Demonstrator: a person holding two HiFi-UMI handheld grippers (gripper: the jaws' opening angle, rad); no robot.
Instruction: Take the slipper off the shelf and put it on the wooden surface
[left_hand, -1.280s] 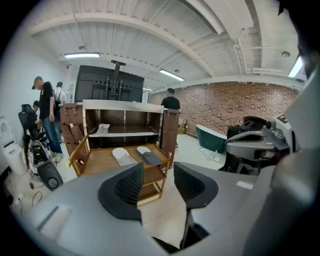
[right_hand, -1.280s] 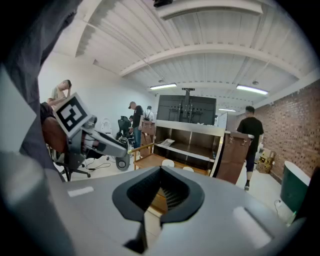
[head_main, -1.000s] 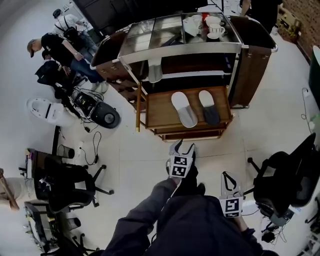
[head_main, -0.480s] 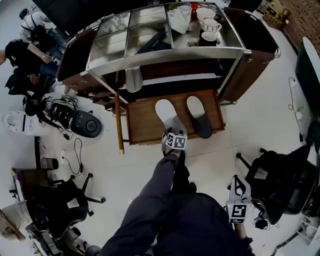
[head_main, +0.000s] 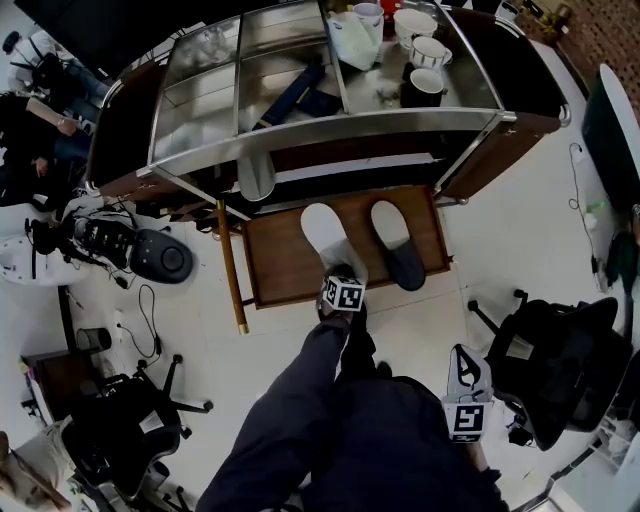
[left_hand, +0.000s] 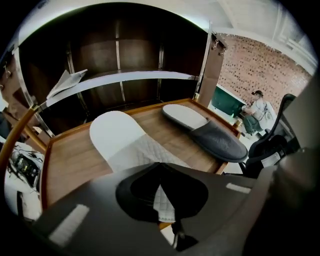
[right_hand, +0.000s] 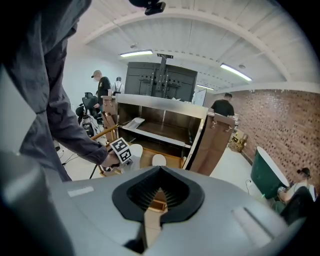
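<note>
Two slippers lie on the wooden surface of the cart: a white slipper and, to its right, a grey-toed slipper. A third pale slipper rests on the shelf above, at the left, its end hanging over the edge. My left gripper sits at the white slipper's near end. In the left gripper view the jaws are shut, with the quilted white upper between them. My right gripper hangs low beside the person's leg, shut and holding nothing.
The cart's steel top holds cups and a cloth. Brown side panels flank the shelves. Office chairs stand right and left, with a round machine and cables on the floor. People stand at the far left.
My left gripper has moved forward from above the floor to the near end of the white slipper. The right gripper has stayed low by the leg.
</note>
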